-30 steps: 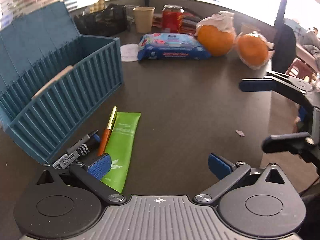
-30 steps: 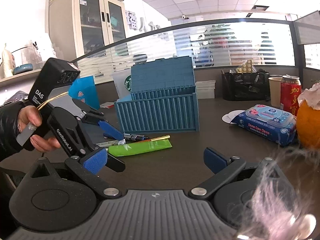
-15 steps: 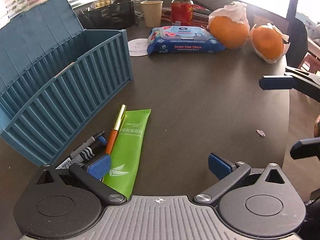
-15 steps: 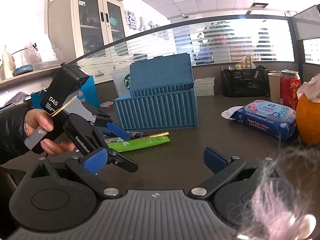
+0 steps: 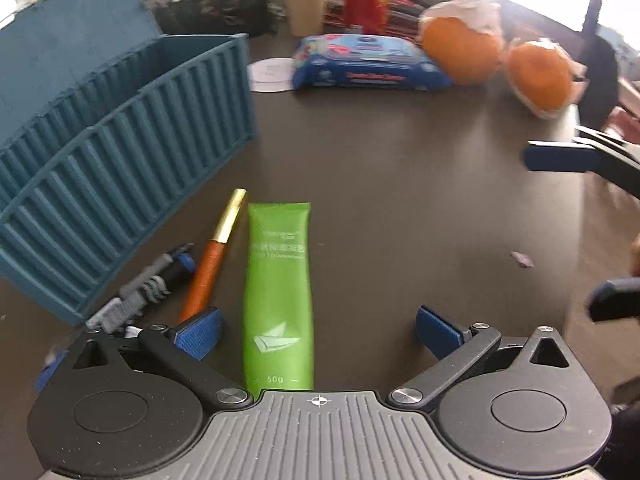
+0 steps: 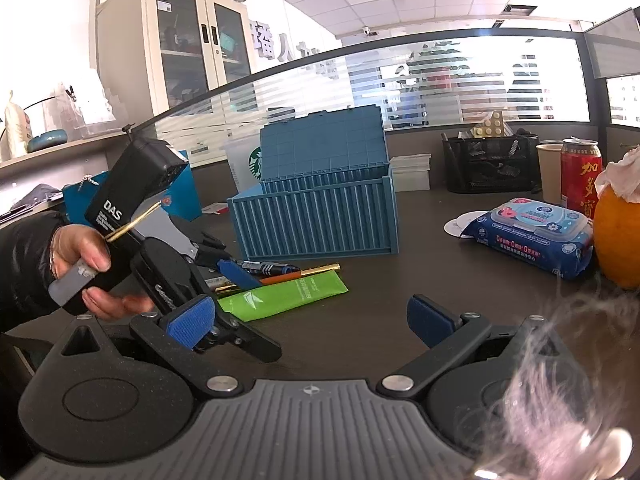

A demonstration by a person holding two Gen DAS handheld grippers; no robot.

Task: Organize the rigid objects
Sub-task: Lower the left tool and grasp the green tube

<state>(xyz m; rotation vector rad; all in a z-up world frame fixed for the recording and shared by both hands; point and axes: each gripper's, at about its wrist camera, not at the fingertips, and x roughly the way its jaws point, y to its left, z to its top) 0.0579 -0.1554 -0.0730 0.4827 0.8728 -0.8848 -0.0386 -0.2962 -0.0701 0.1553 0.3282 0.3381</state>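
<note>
The left hand-held gripper [image 5: 318, 330] is wide open and empty, low over the soft green plastic tube [image 5: 279, 292] lying on the dark worktop [image 5: 400, 200] beside the ribbed blue plastic box [image 5: 120, 184]. Next, I think, it closes on the tube. The right hand-held gripper [image 6: 312, 320] is open and empty too.

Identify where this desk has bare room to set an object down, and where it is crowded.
Bare desktop lies between the green tube, the wet wipes pack and the right gripper. It is crowded along the blue container box, where the orange pen and marker lie.
</note>
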